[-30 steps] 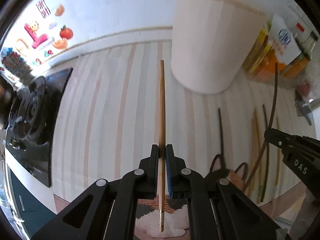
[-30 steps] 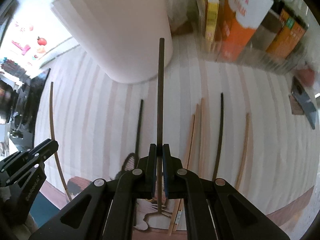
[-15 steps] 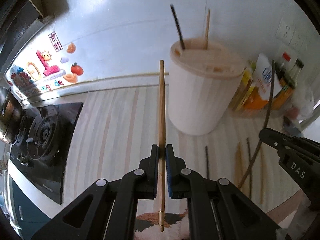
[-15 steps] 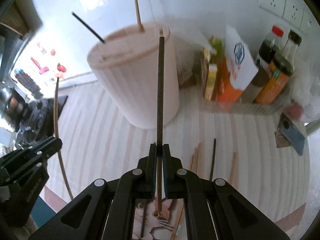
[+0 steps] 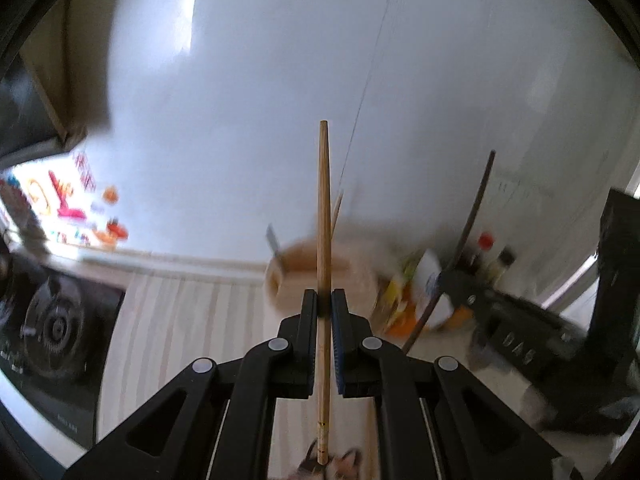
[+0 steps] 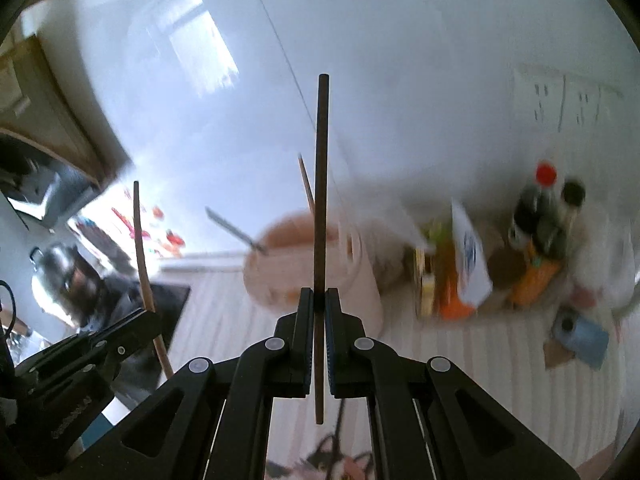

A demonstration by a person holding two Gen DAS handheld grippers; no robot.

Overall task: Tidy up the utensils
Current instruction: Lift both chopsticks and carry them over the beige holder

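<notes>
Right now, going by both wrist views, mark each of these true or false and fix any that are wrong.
1. The left hand-held gripper is shut on a light wooden chopstick. True.
2. The right hand-held gripper is empty. False: it is shut on a dark chopstick.
3. The holder already has chopsticks sticking out of it. True.
4. The holder is black. False: it is pale pink.
5. Bottles stand to the right of the holder in the right wrist view. True.

right claw (image 6: 319, 300) is clamped on a dark chopstick (image 6: 321, 184) pointing straight up, with the blurry pinkish holder (image 6: 280, 276) on the striped surface (image 6: 460, 360) behind it
</notes>
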